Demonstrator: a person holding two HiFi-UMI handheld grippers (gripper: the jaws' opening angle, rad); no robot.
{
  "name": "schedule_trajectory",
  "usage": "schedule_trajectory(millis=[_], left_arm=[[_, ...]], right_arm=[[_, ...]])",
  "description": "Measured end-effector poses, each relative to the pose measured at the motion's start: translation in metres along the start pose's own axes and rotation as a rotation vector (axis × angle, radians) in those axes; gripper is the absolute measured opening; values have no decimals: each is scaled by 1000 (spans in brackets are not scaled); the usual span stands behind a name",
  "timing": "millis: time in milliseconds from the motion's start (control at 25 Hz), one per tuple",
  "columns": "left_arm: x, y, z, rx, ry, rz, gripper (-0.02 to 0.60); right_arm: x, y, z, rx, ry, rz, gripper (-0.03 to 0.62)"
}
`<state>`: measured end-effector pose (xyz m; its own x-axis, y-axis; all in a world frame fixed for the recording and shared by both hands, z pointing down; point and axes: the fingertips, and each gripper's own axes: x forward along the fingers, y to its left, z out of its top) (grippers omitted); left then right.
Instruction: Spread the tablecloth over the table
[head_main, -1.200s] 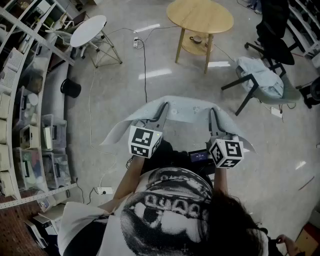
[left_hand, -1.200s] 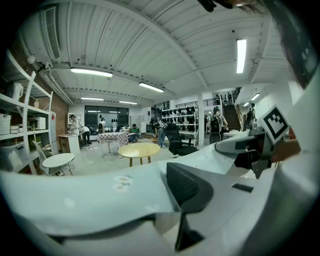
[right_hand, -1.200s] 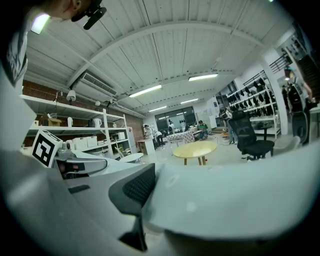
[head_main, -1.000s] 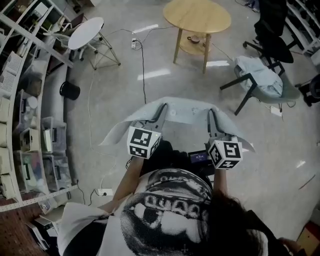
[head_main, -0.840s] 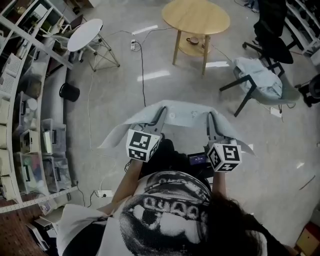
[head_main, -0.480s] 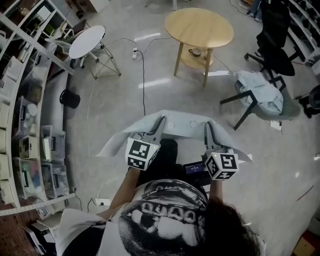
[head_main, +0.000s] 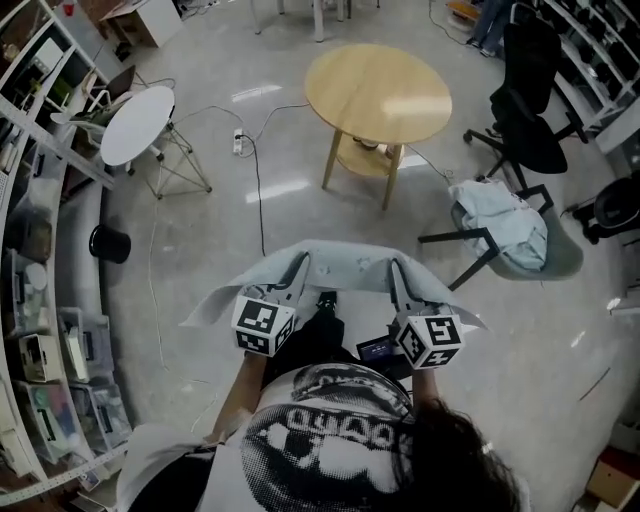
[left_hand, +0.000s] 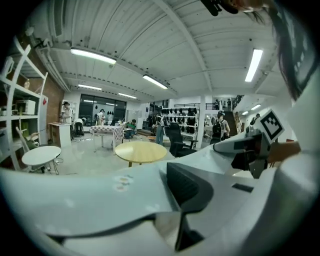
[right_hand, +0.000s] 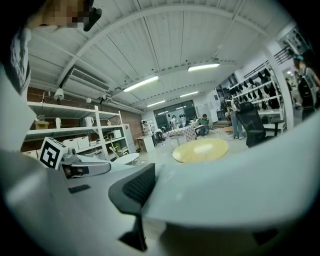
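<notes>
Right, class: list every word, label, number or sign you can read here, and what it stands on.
Nothing reads clearly.
T-shirt: bold letter-like print, too distorted to read.
Marker cubes: black-and-white square patterns, no words.
Small screen: too small to read.
Tablecloth: small faint motifs, no legible text.

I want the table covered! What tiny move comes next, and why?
Probably step forward, carrying the tablecloth toward the round wooden table: the left gripper and right gripper both clamp the cloth's edge, but the table stands ahead, with floor between.
</notes>
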<state>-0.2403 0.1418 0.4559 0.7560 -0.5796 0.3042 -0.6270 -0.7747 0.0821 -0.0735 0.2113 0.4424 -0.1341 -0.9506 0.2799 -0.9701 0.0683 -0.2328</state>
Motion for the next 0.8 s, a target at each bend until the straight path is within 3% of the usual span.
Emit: schedule_trajectory(millis=[120, 320, 800], left_arm=[[27, 31, 15, -25, -25, -3, 78], [60, 69, 44, 3, -70, -19, 78], [105, 105, 87, 66, -102, -45, 78]], right_arm=[[41, -7, 21, 8, 5, 7, 63], [89, -16, 47, 75, -15, 8, 61], [141, -35, 85, 95, -50, 27, 63]])
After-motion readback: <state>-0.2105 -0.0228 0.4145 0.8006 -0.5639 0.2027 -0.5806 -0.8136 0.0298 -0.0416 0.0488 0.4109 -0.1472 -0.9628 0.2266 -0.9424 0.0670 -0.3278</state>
